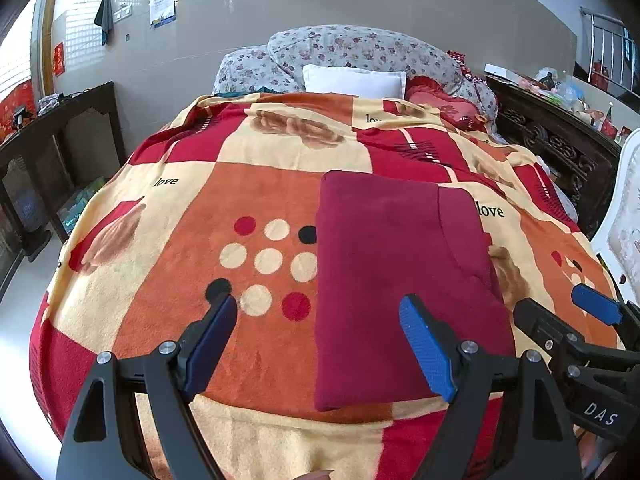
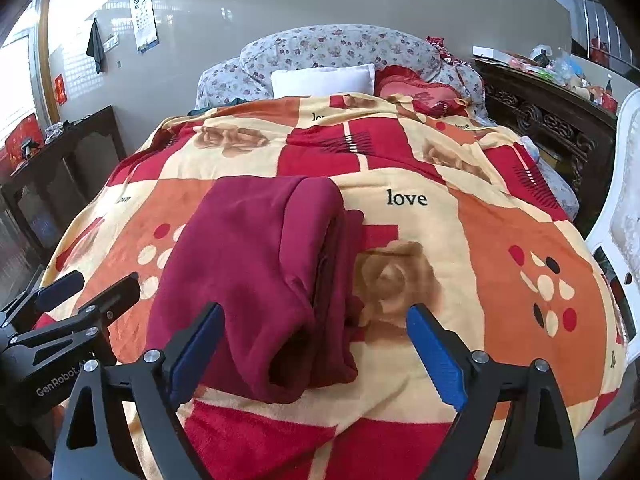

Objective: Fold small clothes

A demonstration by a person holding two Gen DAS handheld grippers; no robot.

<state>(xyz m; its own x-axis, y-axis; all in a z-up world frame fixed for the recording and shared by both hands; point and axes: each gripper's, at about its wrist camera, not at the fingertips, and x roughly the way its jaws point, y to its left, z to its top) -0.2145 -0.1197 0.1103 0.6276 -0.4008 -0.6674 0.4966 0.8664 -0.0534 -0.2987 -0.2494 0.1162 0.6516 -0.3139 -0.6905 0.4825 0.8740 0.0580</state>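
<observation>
A dark red fleece garment lies folded in a long rectangle on the patterned blanket; it also shows in the right wrist view, with its layered edges open toward me. My left gripper is open and empty, hovering over the garment's near left edge. My right gripper is open and empty, above the garment's near right end. The right gripper shows at the right edge of the left wrist view; the left gripper shows at the left of the right wrist view.
The bed has a white pillow, a floral quilt and a red cushion at its head. A dark wooden cabinet stands left, a carved dark sideboard and a white chair right.
</observation>
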